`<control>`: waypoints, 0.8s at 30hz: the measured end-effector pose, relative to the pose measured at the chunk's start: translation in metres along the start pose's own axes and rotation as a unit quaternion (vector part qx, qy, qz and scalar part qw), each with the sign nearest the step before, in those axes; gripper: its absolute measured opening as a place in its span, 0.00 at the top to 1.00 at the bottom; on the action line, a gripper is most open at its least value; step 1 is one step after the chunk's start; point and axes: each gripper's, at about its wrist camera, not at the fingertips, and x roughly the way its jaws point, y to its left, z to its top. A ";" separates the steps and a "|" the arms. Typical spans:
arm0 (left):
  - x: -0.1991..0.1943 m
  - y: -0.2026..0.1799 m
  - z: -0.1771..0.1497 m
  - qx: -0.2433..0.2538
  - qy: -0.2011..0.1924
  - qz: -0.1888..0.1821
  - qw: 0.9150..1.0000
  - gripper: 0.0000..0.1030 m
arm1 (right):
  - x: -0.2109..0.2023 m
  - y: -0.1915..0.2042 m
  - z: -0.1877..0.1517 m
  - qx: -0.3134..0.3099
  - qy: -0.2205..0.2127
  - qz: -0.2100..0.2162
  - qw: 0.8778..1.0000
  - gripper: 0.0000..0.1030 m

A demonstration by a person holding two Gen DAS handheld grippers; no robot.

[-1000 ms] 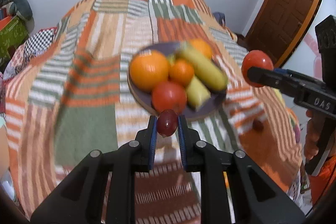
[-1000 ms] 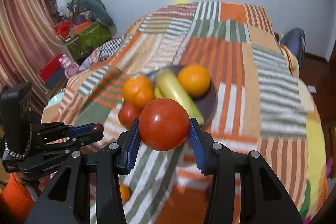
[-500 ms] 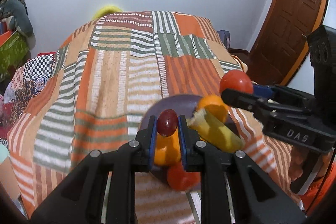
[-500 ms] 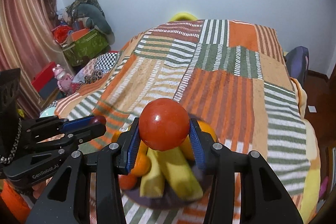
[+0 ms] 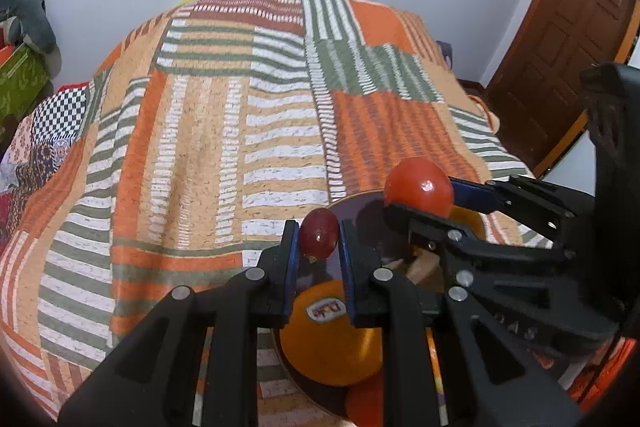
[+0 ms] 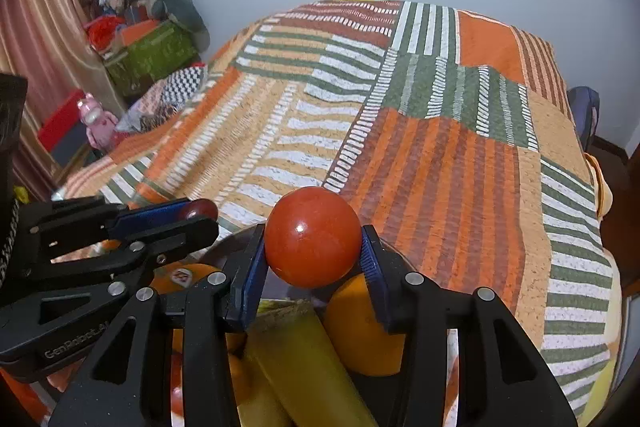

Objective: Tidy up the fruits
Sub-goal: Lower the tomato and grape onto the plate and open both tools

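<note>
My left gripper is shut on a small dark red grape, held over the near rim of a dark purple plate. My right gripper is shut on a red tomato, also above the plate. In the left wrist view the tomato and right gripper hover just right of the grape. In the right wrist view the left gripper with the grape sits to the left. On the plate lie a stickered orange, another orange, a yellow banana and a red fruit.
The plate rests on a bed with a striped orange, green and white patchwork blanket. A wooden door stands at the right. Green boxes and soft toys pile up by a curtain at the left.
Both grippers have moved forward over the plate, each still carrying its fruit. The plate, earlier ahead of them, now lies beneath the fingers, with more open blanket showing beyond.
</note>
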 end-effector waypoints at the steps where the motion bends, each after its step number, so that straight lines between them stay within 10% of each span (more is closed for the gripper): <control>1: 0.004 0.001 0.001 -0.001 0.002 0.001 1.000 0.82 | 0.003 0.001 -0.001 -0.002 0.005 -0.003 1.000 0.60; 24: 0.001 -0.007 -0.013 0.009 0.032 -0.028 0.999 0.73 | -0.021 -0.002 -0.014 -0.017 0.012 0.015 1.000 0.53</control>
